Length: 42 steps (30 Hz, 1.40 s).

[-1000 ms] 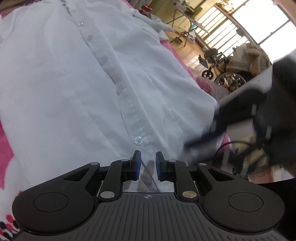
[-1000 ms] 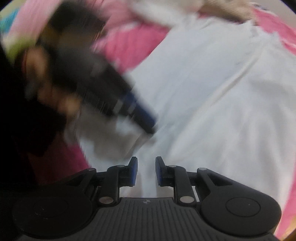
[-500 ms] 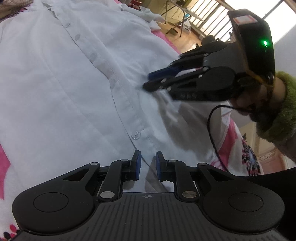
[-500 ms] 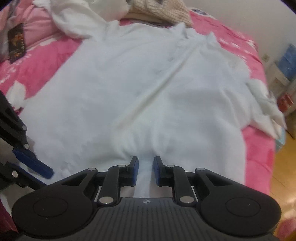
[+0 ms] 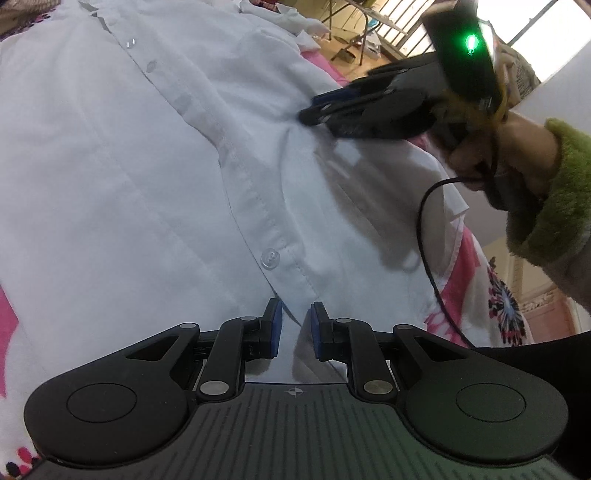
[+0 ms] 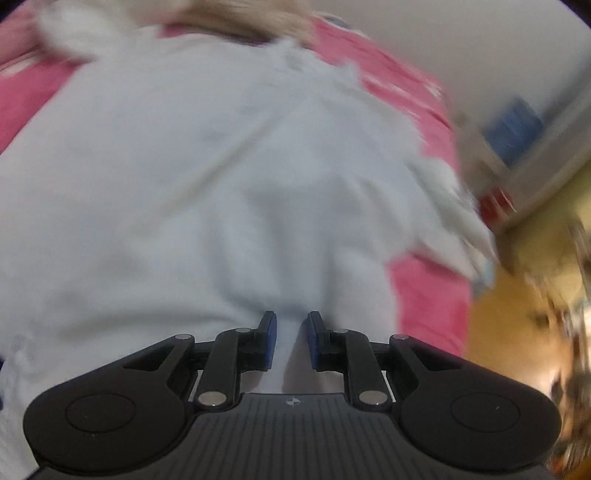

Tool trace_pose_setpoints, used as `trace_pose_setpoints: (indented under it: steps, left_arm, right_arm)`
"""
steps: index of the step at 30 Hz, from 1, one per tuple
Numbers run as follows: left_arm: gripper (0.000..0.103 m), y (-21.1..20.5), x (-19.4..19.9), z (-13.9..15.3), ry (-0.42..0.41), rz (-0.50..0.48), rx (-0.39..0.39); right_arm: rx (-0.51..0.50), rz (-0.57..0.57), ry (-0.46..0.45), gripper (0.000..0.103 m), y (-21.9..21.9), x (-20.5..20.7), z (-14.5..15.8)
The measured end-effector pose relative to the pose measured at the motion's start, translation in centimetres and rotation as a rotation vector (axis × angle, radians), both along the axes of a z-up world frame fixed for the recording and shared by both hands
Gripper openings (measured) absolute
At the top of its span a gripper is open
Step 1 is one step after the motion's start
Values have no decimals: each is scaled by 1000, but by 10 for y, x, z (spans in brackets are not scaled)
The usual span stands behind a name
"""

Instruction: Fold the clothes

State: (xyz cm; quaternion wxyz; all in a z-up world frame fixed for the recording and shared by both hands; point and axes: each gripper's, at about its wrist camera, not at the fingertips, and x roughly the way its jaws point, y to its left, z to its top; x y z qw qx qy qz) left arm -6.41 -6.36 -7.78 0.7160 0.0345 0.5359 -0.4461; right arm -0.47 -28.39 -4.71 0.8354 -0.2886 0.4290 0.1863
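White shirt (image 5: 110, 177) spread flat, buttoned front up, on a pink bedcover (image 6: 424, 295). Button strip (image 5: 255, 206) running from far left down toward the near middle, ending right at the left gripper (image 5: 296, 325). A fold of the bottom hem pinched between its blue pads (image 5: 275, 328), narrow gap, cloth drawn up into it. One clear button (image 5: 270, 257) just beyond those pads.

Right gripper (image 5: 314, 110) lower along the right half of the same hem, fingertips down on the cloth, small creases fanning from them; seen from its own camera (blurred), a ridge of white cloth rising between the nearly closed pads (image 6: 270, 339), so gripping the shirt too. Held by a hand (image 5: 498, 147) in a green fuzzy sleeve (image 5: 554, 206), black cable (image 5: 424, 229) hanging from it.

Shirt's right edge close to the bed's side, only a thin pink band before the yellowish floor (image 6: 517, 332). More bedcover open at far left. Loose white cloth (image 5: 291, 18) heaped beyond the collar end.
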Motion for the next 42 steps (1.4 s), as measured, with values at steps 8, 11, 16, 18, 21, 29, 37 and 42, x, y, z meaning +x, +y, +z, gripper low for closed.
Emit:
trace_pose_setpoints:
  steps: [8,11,16,18,21,29,37,42]
  left_arm:
    - [16,-4,-2,-1,1,-11,-2]
    - [16,-2,-2,-1,2,-12,-3]
    - [16,-3,-2,-1,1,-17,0]
    - [16,-3,-2,-1,2,-19,0]
    - [16,-2,-2,-2,4,-22,-3]
    - [17,-3,-2,-2,11,-32,-9]
    - [17,-3,-2,-2,15,-36,-10]
    - [18,-1,0,-2,18,-39,-13]
  right_arm:
    - [204,17,-41,19,1,-14,35]
    - [317,156,-45,19,20,-32,50]
    - [263,360,-24,19,65,-47,35]
    - [230,382,-7,19,75,-43,23]
    - [187,373,-15,19,78,-40,11]
    - [232,276,28,19,71,-15,3]
    - [336,166,123,16,60,3,-5]
    - [427,90,170,0,46,15,-5]
